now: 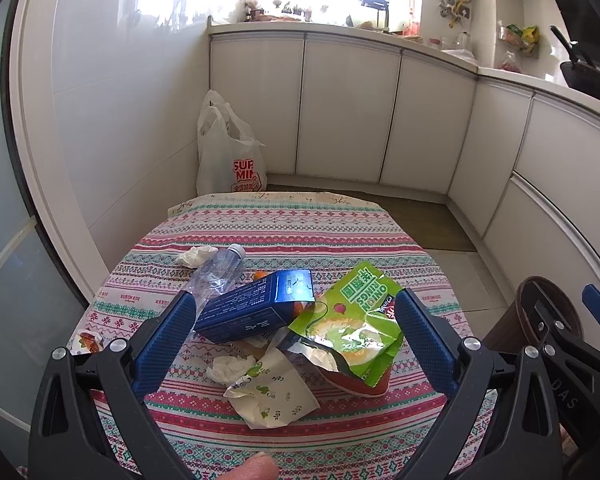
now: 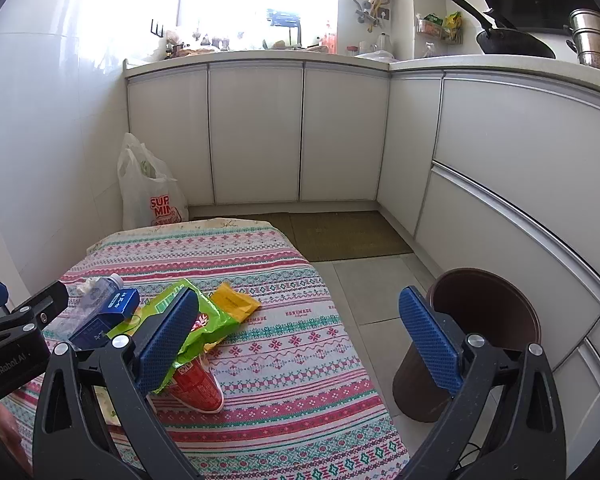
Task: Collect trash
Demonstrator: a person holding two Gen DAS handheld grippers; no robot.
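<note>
Blue-padded left gripper (image 1: 294, 330): jaws held apart above the heap.
Right gripper (image 2: 300, 338): jaws spread, nothing held.
Trash: carton (image 1: 256, 308) and snack bag (image 1: 352, 320) piled mid-table (image 1: 300, 220).
Bin (image 2: 472, 340): on floor, off the table's right edge.

Green snack bag (image 1: 352, 320), blue carton (image 1: 252, 308), brown bin (image 2: 480, 340), striped tablecloth (image 2: 292, 360)

A: What stands on the counter (image 2: 440, 62)?
B: A black wok (image 2: 512, 44) and steel pots (image 2: 594, 40).
A: And on the floor?
B: A white plastic bag (image 2: 148, 192) leans in the corner, near a green mat (image 2: 340, 236).
</note>
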